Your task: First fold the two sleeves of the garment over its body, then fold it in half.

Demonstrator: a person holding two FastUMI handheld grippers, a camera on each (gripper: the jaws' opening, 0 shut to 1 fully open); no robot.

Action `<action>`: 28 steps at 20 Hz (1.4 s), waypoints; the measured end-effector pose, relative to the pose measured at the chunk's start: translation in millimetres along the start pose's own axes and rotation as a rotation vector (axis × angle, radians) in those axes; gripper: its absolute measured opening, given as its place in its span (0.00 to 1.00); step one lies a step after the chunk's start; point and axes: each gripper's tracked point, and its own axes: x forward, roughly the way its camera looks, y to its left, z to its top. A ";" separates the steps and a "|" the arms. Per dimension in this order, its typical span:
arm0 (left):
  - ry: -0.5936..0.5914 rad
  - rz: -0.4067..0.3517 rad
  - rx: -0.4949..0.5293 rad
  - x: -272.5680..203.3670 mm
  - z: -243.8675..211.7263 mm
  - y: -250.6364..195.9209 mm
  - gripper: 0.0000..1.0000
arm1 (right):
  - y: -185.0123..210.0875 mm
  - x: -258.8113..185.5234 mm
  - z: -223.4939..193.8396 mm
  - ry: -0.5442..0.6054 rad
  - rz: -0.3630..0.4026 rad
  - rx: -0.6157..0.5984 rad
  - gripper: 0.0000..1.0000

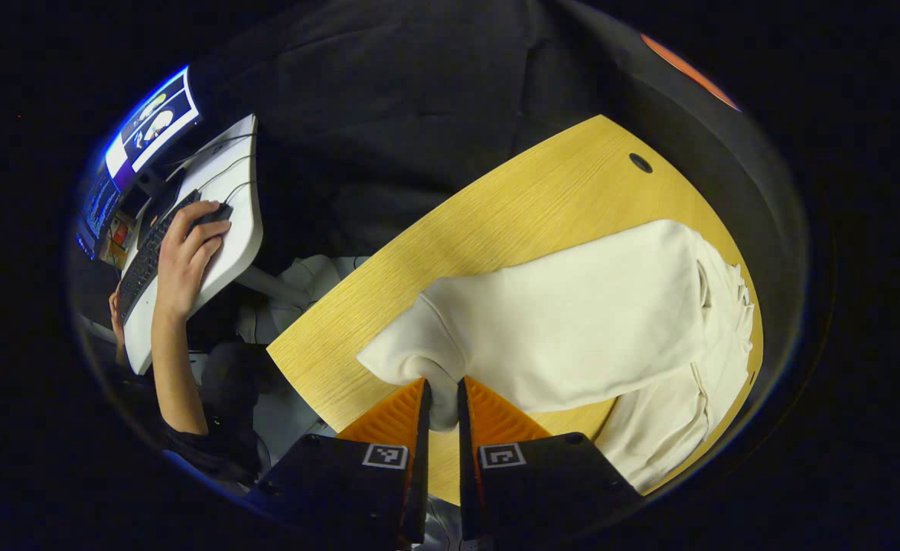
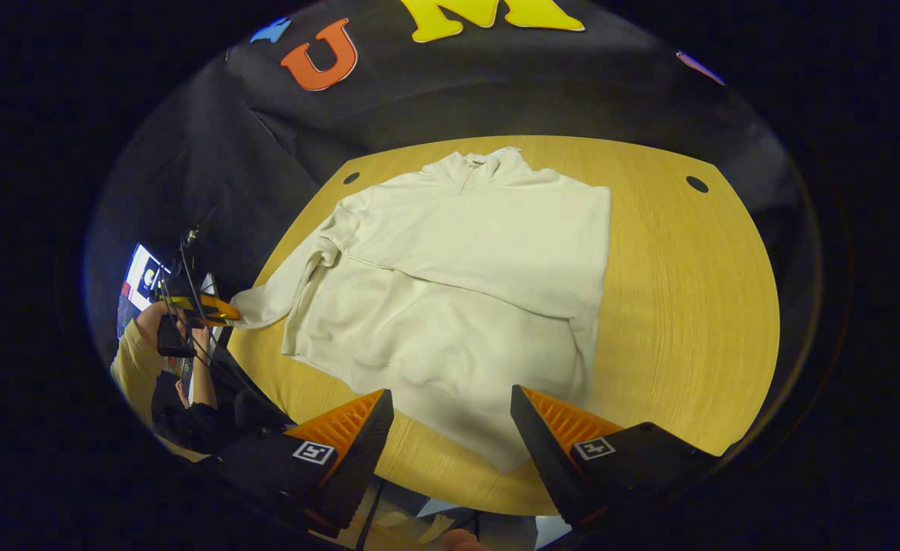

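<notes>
The cream sweatshirt (image 2: 458,291) lies flat on the wooden table (image 2: 687,306), one sleeve already folded across its body. The left gripper (image 1: 442,405) has its jaws narrowed onto the cuff (image 1: 444,398) of the other sleeve (image 1: 565,321) at the table's edge. The right gripper (image 2: 450,428) hovers with jaws wide above the hem, gripping nothing.

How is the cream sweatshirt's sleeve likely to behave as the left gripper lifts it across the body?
Probably floppy: the sleeve sags around the left gripper pinching its cuff. It looks like thick knit, so it should drape rather than flutter. The sweatshirt lies loosely on the smooth wooden table, so the body may slide if tugged.
</notes>
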 end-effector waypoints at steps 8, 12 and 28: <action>-0.084 -0.105 0.158 -58.9 58.6 -144.4 0.20 | -29.3 -27.8 3.6 -0.057 0.036 0.067 0.96; -0.091 -0.170 0.259 -78.3 53.5 -232.1 0.20 | -43.0 -32.8 4.0 -0.070 0.051 0.117 0.96; 0.081 -0.438 0.600 -74.9 -109.7 -521.9 0.20 | -119.7 -68.3 -22.0 -0.102 -0.071 0.251 0.96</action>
